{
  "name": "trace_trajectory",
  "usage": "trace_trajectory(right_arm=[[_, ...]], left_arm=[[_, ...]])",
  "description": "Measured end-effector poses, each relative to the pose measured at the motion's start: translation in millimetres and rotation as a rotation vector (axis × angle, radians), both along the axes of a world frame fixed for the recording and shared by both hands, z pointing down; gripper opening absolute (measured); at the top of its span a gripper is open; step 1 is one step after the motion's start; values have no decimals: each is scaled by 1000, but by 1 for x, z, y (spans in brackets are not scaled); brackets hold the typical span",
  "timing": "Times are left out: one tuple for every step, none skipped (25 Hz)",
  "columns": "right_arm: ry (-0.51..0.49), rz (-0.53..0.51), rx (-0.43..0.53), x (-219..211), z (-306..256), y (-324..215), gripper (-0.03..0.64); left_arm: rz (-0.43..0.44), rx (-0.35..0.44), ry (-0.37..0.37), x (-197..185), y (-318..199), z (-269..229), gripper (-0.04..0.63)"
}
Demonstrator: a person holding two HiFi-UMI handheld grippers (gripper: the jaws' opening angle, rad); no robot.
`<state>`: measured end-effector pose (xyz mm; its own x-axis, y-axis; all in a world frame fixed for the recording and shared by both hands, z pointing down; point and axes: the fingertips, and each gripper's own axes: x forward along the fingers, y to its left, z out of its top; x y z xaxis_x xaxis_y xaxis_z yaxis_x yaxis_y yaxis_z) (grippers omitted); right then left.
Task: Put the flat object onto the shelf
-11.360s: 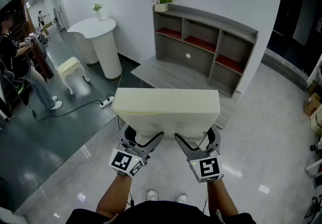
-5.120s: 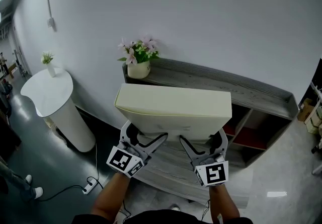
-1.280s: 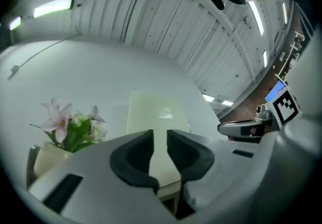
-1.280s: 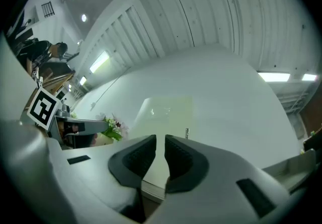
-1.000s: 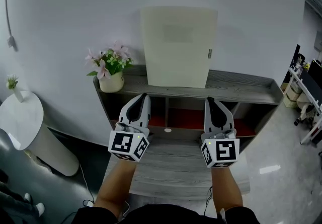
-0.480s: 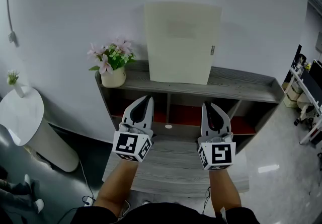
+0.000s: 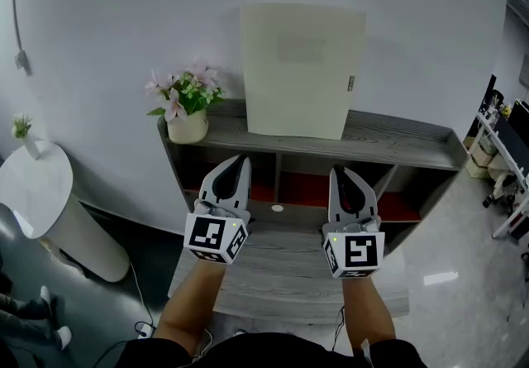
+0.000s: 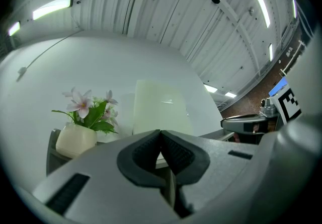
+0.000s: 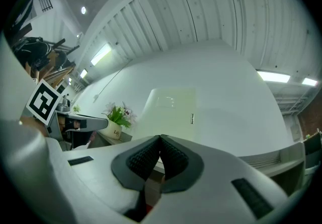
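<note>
Standing on end on the top board of the shelf (image 7: 397, 143), the flat object (image 7: 302, 70) sits at twelve o'clock in the head view. It is a pale cream panel with its back to the wall (image 7: 107, 19). It seems to lean there, though the contact along its upper edge is hard to make out. A flower pot (image 7: 187, 125) stands near it at nine o'clock, apart from it.

Both tongs hang at six o'clock of the panel, in front of the shelf's open compartments (image 7: 302, 188) and clear of the panel. The left tongs (image 7: 235, 169) are at seven o'clock and the right tongs (image 7: 342, 174) at five. Each pair is pinched fully together with nothing held, as their own views show plainly.

By my reading the placing is done, and the step in hand is the close of the job: hands off, with the panel left to stand. The next move asks for little. Both tongs should keep away from the panel's lower edge so it is not nudged, and the person should judge whether it rests steadily. If it looks ready to slide, a light re-seat against the wall would be called for.
</note>
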<state>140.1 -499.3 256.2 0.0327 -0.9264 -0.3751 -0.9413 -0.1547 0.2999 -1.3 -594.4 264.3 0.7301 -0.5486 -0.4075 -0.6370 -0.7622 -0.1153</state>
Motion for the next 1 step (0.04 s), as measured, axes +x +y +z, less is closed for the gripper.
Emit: trace_trajectory(right_arm=[[1, -1, 0, 0, 0, -1, 23]], left_arm=[[0, 0, -1, 0, 0, 0, 6]])
